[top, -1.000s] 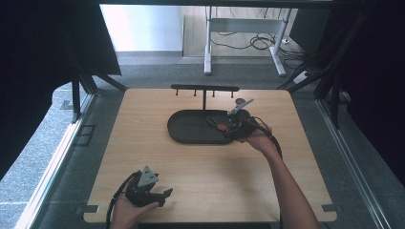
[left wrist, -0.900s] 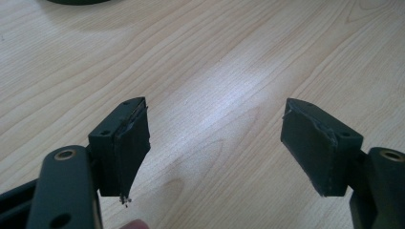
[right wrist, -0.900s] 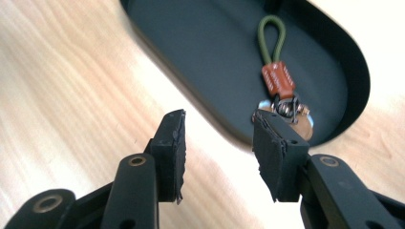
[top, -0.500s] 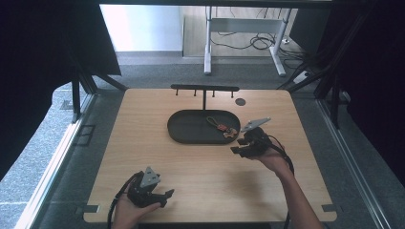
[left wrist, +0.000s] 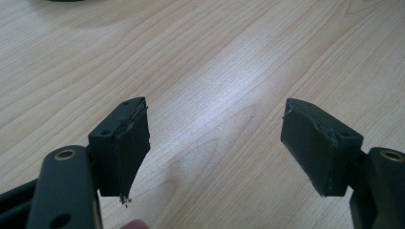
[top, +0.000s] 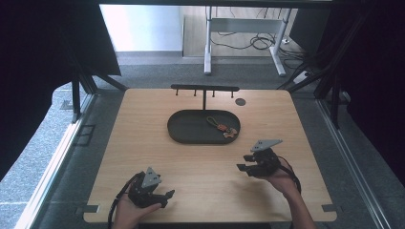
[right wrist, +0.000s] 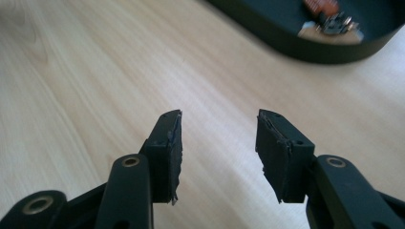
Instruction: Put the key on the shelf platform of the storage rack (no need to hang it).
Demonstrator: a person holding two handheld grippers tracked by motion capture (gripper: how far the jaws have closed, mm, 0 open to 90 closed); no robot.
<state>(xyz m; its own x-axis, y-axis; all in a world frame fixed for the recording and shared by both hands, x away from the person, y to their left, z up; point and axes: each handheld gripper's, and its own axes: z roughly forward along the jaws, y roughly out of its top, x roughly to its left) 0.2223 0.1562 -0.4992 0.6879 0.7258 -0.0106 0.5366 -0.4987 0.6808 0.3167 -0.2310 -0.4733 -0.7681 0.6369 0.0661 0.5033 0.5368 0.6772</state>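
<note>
A dark oval tray (top: 188,131) lies at the middle of the wooden table. Inside it, at the right end, rests a keychain with a cord and an orange-brown charm (top: 225,128). My right gripper (top: 242,167) hovers over bare wood in front of the tray's right end; its jaws have just been opening and hold nothing. The right gripper view has the open jaws (right wrist: 217,129) over wood, with the tray's wall (right wrist: 286,45) and the charm (right wrist: 329,21) at the top right. My left gripper (top: 165,195) stays at the near left edge, open (left wrist: 215,119) and holding nothing.
A black rack with several hooks (top: 205,88) stands behind the tray at the table's far edge. A small dark disc (top: 240,101) lies to the right of it. Black frame posts flank the table on both sides.
My right gripper has drawn back from the tray toward the near right of the table, jaws a little wider. The keychain stays in the tray. The left gripper has not moved.
</note>
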